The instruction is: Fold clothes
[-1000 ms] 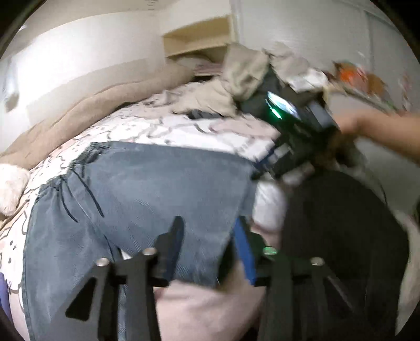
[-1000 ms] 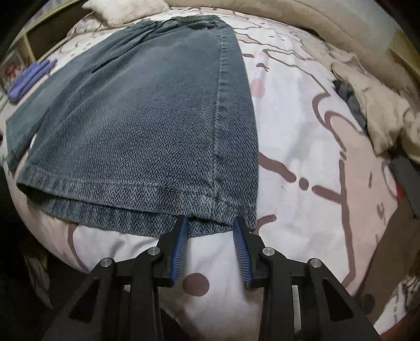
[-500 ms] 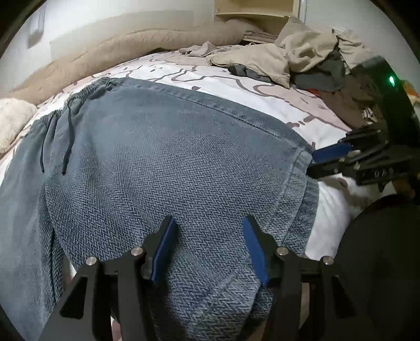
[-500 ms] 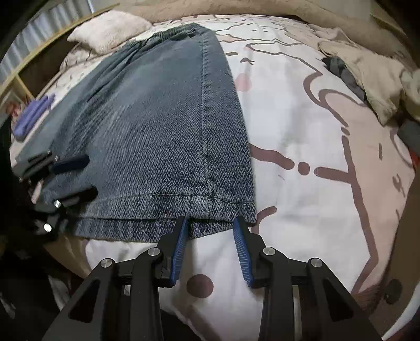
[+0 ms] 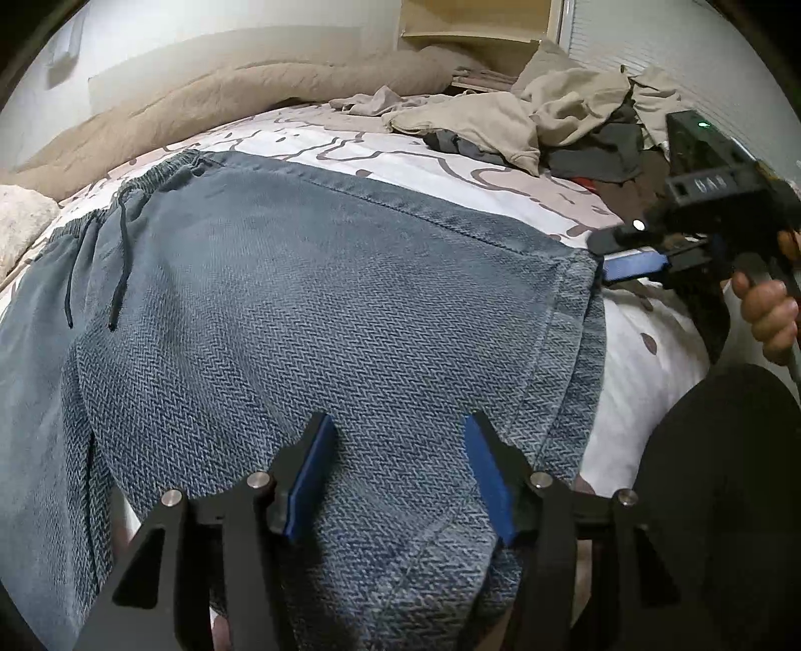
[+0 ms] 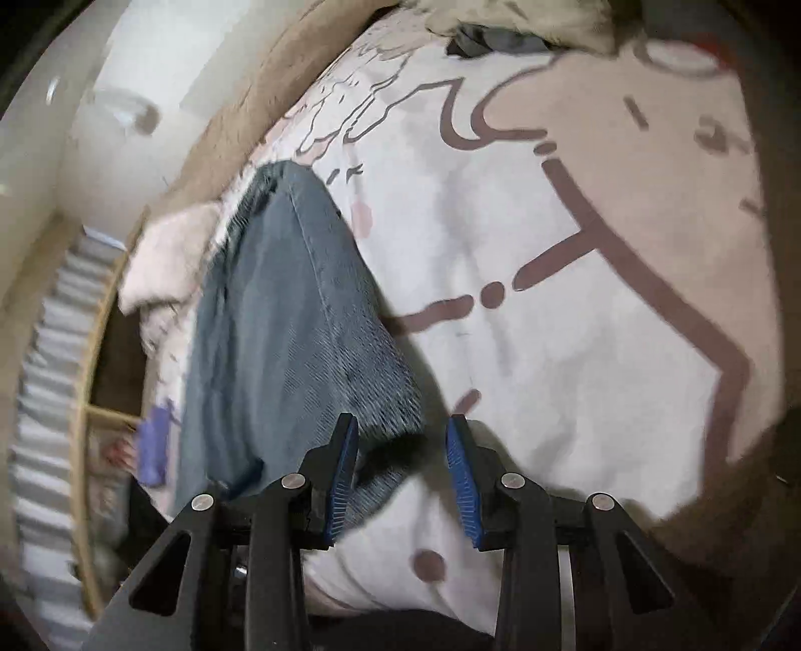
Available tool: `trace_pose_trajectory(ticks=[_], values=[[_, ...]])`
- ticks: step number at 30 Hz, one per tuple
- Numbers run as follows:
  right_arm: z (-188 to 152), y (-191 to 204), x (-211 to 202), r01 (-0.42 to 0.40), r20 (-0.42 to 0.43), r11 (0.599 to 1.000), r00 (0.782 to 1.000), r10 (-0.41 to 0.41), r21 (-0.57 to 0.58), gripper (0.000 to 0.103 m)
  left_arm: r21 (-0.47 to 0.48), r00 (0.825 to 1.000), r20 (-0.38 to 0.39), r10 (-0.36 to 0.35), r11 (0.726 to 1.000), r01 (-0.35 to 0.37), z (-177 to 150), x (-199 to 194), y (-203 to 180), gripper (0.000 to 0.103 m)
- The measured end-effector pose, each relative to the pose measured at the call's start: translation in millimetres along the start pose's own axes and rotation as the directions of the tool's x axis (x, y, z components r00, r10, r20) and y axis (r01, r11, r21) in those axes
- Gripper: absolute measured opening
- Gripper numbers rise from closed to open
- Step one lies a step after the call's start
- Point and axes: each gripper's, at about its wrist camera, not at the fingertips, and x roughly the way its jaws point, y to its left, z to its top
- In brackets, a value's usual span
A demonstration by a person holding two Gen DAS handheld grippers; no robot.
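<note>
1. The left gripper (image 5: 398,470) has its blue-padded fingers spread wide, with nothing pinched; the blue-grey shorts (image 5: 300,310) fill the gap between them and run forward from the tips.
2. Just ahead and to the right of the left gripper, the hem of the shorts curves down over the bed edge, with a strip of the white, brown-patterned bedsheet (image 5: 641,340) beside it.
3. The right gripper (image 6: 403,468) also stands spread, gripping nothing; the hem corner of the shorts (image 6: 280,325) reaches into the gap beside its left finger. This view is blurred.
4. In the left wrist view the right gripper (image 5: 631,265) sits to the far right, its blue pad just at the hem corner of the shorts; whether it touches the cloth cannot be told. A hand (image 5: 768,318) grips its handle.
5. Farther ahead of the left gripper, the elastic waistband and dark drawstring (image 5: 117,280) lie at the left.
6. Beyond the shorts and to the right, a heap of beige and dark clothes (image 5: 525,120) lies on the sheet.
7. Farthest off, a tan blanket (image 5: 210,100) is rolled along the wall, with a wooden shelf (image 5: 475,30) above it.
</note>
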Motion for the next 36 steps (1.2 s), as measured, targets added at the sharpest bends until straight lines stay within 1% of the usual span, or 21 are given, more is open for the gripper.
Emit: trace_pose_trajectory(ticks=[2, 5, 6, 7, 8, 9, 10, 11, 14, 15, 17, 18, 23, 24, 27, 28, 32, 33, 34, 35, 36], values=[[3, -3, 10, -0.036, -0.020, 0.999, 0.999, 0.036, 0.035, 0.036, 0.000, 1.000, 0.009, -0.004, 1.000, 0.004, -1, 0, 1, 0.055], [6, 3, 17, -0.034, -0.022, 0.999, 0.999, 0.034, 0.008, 0.036, 0.003, 1.000, 0.029, -0.006, 1.000, 0.006, -1, -7, 0, 0.055], [6, 5, 13, -0.038, -0.005, 0.999, 0.999, 0.038, 0.001, 0.035, 0.010, 0.999, 0.046, -0.004, 1.000, 0.004, 0, -12, -2, 0.055], [6, 8, 10, -0.043, 0.012, 0.999, 0.999, 0.043, -0.006, 0.022, 0.020, 0.998, 0.068, -0.002, 1.000, 0.000, 0, -19, -6, 0.055], [6, 11, 6, -0.048, 0.030, 0.999, 0.998, 0.049, -0.012, 0.016, 0.036, 0.996, 0.094, -0.005, 0.999, 0.002, 2, -26, -11, 0.055], [6, 13, 2, -0.070, 0.047, 0.998, 0.996, 0.070, -0.007, 0.016, 0.061, 0.993, 0.122, -0.011, 0.998, 0.004, 5, -34, -18, 0.055], [7, 15, -2, -0.091, 0.063, 0.996, 0.994, 0.091, -0.002, 0.013, 0.093, 0.988, 0.152, -0.021, 0.996, 0.007, 10, -42, -28, 0.055], [6, 19, -4, -0.109, 0.068, 0.994, 0.992, 0.110, -0.008, 0.012, 0.128, 0.982, 0.184, -0.033, 0.992, 0.010, 16, -50, -41, 0.055], [7, 35, -8, -0.149, 0.068, 0.988, 0.986, 0.151, -0.036, 0.012, 0.172, 0.972, 0.229, -0.059, 0.985, 0.019, 33, -58, -65, 0.055], [8, 40, -8, -0.168, 0.061, 0.985, 0.983, 0.171, -0.046, 0.012, 0.173, 0.966, 0.254, -0.039, 0.985, -0.006, 38, -57, -71, 0.055], [9, 54, -7, -0.195, 0.039, 0.978, 0.979, 0.199, -0.079, 0.012, 0.163, 0.948, 0.318, 0.029, 0.983, -0.084, 45, -53, -81, 0.055], [10, 63, -7, -0.202, 0.029, 0.974, 0.978, 0.206, -0.102, 0.012, 0.160, 0.940, 0.337, 0.052, 0.981, -0.112, 47, -50, -84, 0.055], [11, 94, -9, -0.228, -0.034, 0.953, 0.974, 0.226, -0.201, 0.012, 0.169, 0.938, 0.335, 0.087, 0.974, -0.151, 58, -30, -91, 0.055], [11, 98, -9, -0.230, -0.050, 0.948, 0.973, 0.224, -0.220, 0.012, 0.170, 0.934, 0.342, 0.100, 0.971, -0.167, 59, -28, -92, 0.055], [10, 109, -5, -0.218, -0.092, 0.939, 0.975, 0.200, -0.268, 0.012, 0.158, 0.913, 0.385, 0.138, 0.964, -0.212, 59, -31, -92, 0.055], [10, 110, -4, -0.217, -0.101, 0.936, 0.975, 0.196, -0.277, 0.012, 0.152, 0.911, 0.387, 0.143, 0.965, -0.215, 59, -31, -90, 0.055], [8, 116, -3, -0.225, -0.125, 0.926, 0.973, 0.196, -0.302, 0.012, 0.122, 0.918, 0.368, 0.146, 0.972, -0.203, 62, -31, -77, 0.054], [7, 117, -2, -0.230, -0.128, 0.924, 0.972, 0.200, -0.306, 0.012, 0.115, 0.920, 0.363, 0.147, 0.973, -0.200, 63, -31, -74, 0.050], [6, 118, -2, -0.235, -0.131, 0.921, 0.970, 0.203, -0.310, 0.012, 0.107, 0.922, 0.358, 0.147, 0.975, -0.197, 64, -31, -71, 0.041], [6, 119, -1, -0.239, -0.133, 0.919, 0.969, 0.206, -0.313, 0.012, 0.100, 0.924, 0.353, 0.148, 0.976, -0.194, 64, -31, -67, 0.035], [5, 120, -2, -0.238, -0.130, 0.919, 0.970, 0.207, -0.315, 0.012, 0.092, 0.926, 0.348, 0.148, 0.977, -0.191, 65, -31, -64, 0.022]])
